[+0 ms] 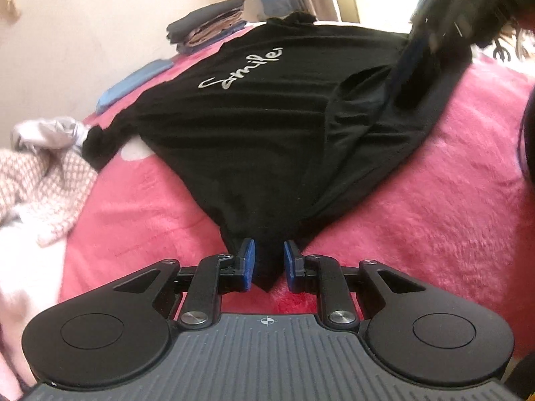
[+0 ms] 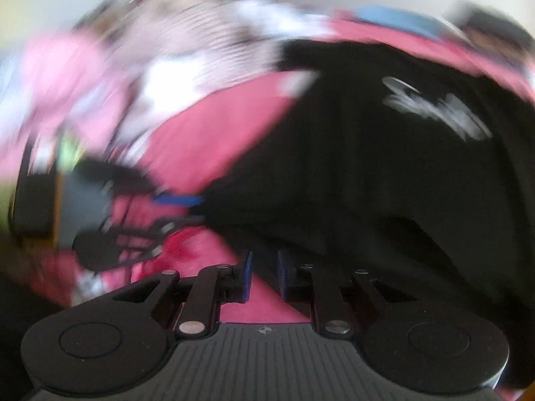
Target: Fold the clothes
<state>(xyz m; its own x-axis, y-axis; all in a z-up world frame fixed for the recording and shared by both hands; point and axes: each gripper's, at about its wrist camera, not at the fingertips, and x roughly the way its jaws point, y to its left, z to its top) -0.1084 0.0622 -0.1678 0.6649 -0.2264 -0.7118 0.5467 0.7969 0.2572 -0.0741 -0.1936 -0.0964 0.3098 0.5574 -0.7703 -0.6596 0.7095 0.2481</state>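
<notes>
Both wrist views look low (close) across one black shirt [image 1: 267, 127].

black shirt [image 1: 267, 127], silver lettering; pink blanket [image 1: 418, 217].

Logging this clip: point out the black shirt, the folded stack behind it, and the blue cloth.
black shirt [image 1: 254, 127], left wrist view, mid chest below the lettering.
folded stack [image 1: 207, 30], left wrist view, its side.
blue cloth [image 1: 133, 83], left wrist view, its middle.

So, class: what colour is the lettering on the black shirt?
Silvery white lettering on the shirt; clearest in the left wrist view.
</notes>
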